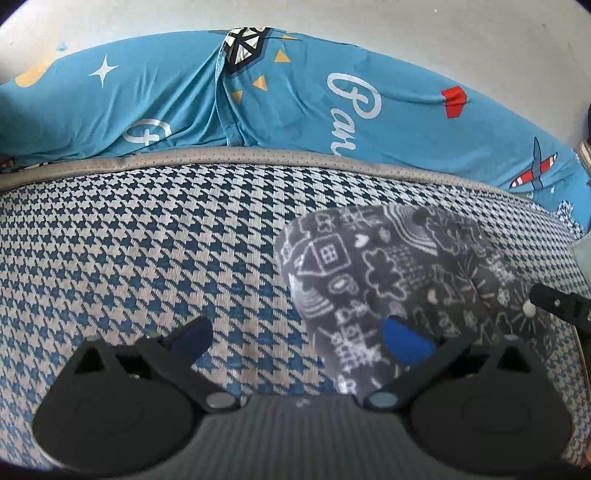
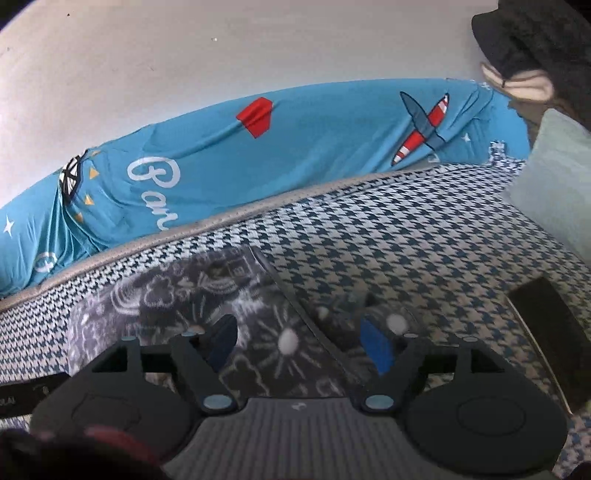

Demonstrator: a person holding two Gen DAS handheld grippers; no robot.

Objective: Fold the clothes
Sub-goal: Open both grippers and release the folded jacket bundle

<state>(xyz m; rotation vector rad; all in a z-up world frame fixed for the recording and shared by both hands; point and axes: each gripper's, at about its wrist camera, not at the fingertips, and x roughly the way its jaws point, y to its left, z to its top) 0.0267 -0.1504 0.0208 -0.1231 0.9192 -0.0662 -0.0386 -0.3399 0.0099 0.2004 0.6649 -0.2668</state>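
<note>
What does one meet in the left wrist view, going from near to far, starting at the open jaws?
Left gripper → grey doodle-print garment → houndstooth cover → grey piped edge → blue printed sheet → white wall.

A blue and white houndstooth cover with a grey piped edge spreads over the bed or couch. Behind it lies a bright blue sheet printed with stars, planes and white lettering, against a plain pale wall in soft daylight

Both grippers are black, with blue-padded jaws and ribbed grey bases.
</note>
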